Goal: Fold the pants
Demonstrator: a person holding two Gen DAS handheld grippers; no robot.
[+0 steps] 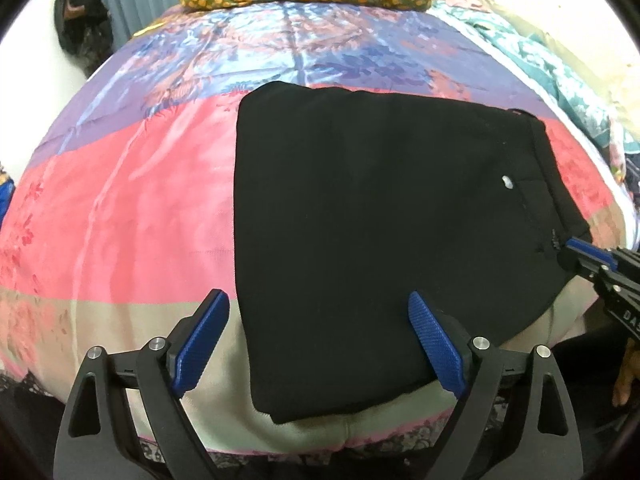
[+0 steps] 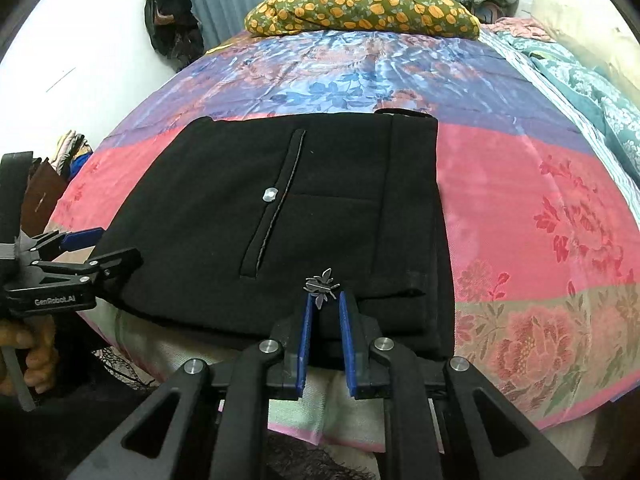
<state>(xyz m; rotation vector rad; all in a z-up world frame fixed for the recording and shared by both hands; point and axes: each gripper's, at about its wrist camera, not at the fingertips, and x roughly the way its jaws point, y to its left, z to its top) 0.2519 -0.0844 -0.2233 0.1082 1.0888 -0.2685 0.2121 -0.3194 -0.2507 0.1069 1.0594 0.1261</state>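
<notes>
Only the right wrist view is showing the slit pocket (image 2: pixel 276 204) on the folded black pants (image 2: pixel 280 220), which are lying on the bed (image 2: pixel 520 208) with their long axis running nine to three, the left claw (image 1: pixel 320 344) gaping over the near edge and the right claw (image 2: pixel 325 334) sitting nearly together, gripping nothing.

Black pants (image 2: pixel 280 220) on pink-and-purple floral bedspread (image 2: pixel 520 208); orange-flowered pillow (image 2: pixel 360 6).

Matt black woven cloth pants (image 2: pixel 280 220) lie ahead of the right claw (image 2: pixel 323 320), whose ribbed blue pads (image 2: pixel 305 336) look rubbery, on a glossy satin bedspread (image 2: pixel 520 208).
</notes>
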